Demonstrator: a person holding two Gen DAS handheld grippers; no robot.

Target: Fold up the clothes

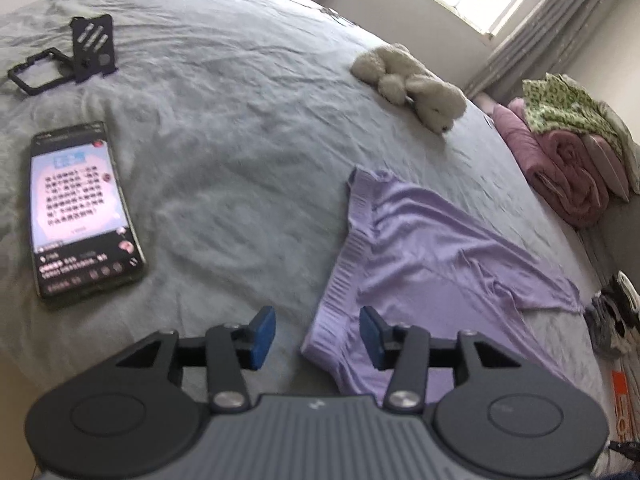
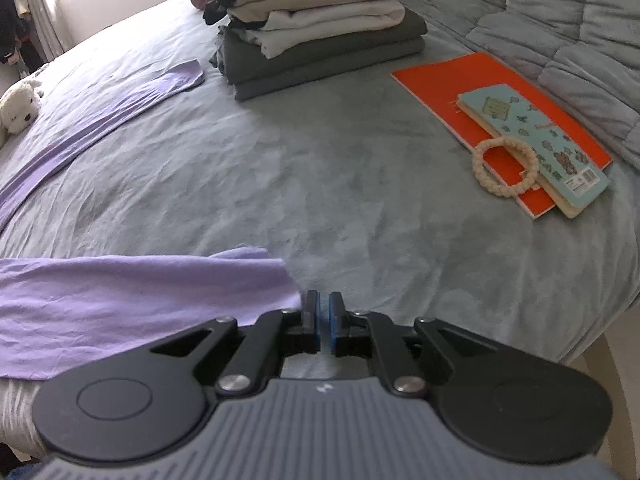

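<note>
Grey bedding (image 1: 224, 168) is spreading across both views, wrinkled and soft, serving as the work surface.

Nearest in the left wrist view, the left gripper (image 1: 316, 334) is hovering with its blue pads standing well apart and nothing between them; the ribbed waistband of the lilac garment (image 1: 424, 256) is lying just under and beside the right-hand pad. That garment is stretching away toward 2 o'clock, flat on the bedding. At 10 o'clock a lit phone (image 1: 86, 208) is lying face up, and beyond it a black folding stand (image 1: 90, 46) is sitting. Toward 1 o'clock a white plush toy (image 1: 412, 84) is resting, with rolled pink blankets (image 1: 560, 172) at 3 o'clock.

In the right wrist view, the right gripper (image 2: 323, 322) is holding its pads nearly together, a thin slit showing between them and no cloth in it; the garment's lilac edge (image 2: 132, 304) is lying just beside it at 9 o'clock. Farther out at 2 o'clock an orange notebook (image 2: 448, 76) is carrying a teal book (image 2: 536, 144) and a cream scrunchie (image 2: 505, 168). At 12 o'clock a stack of folded clothes (image 2: 320, 28) is standing.
</note>
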